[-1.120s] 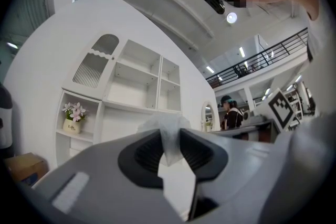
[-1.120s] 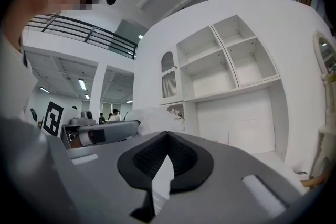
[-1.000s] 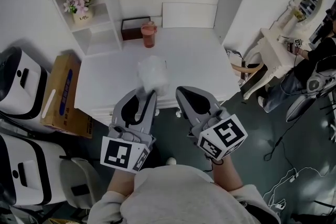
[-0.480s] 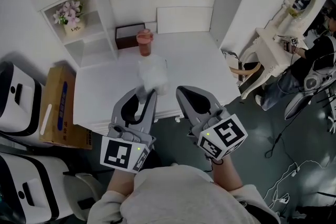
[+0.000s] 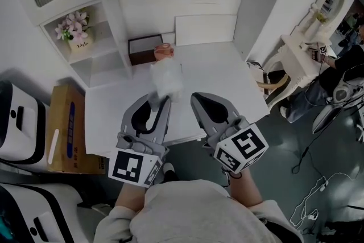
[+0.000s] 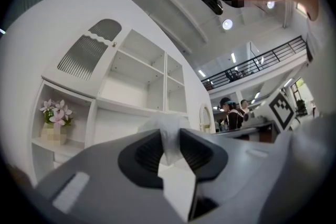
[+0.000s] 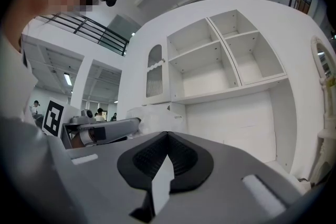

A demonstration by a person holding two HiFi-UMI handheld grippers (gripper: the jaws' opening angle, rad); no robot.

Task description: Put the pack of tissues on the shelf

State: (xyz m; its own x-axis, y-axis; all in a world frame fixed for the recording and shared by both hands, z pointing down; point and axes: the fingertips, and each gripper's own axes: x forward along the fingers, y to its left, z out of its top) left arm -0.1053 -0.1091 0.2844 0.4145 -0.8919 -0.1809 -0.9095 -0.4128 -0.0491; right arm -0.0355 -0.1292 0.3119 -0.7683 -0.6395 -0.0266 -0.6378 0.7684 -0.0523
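The pack of tissues [image 5: 165, 79], a soft white plastic-wrapped bundle, hangs above the white desk [image 5: 219, 74], and my left gripper [image 5: 161, 101] is shut on its near end. In the left gripper view the wrap [image 6: 167, 131] is pinched between the dark pads, with the white shelf unit [image 6: 134, 78] beyond it. My right gripper [image 5: 200, 101] is shut on nothing, level with the left one and to its right. From the right gripper view, the pack [image 7: 152, 112] shows at the left gripper's tip, and the open shelf compartments [image 7: 210, 68] rise ahead.
At the desk's back stand a brown tissue box [image 5: 143, 48], a pink cup [image 5: 165, 52] partly behind the pack, and a white panel [image 5: 205, 29]. A flower pot [image 5: 74, 31] fills a left cubby. A cardboard box [image 5: 67, 128] and white machines sit lower left; a person is at far right.
Both grippers, with the pack, have advanced toward the desk and shelves. The pack now overlaps the pink cup in the head view. The grip on the pack is unchanged.
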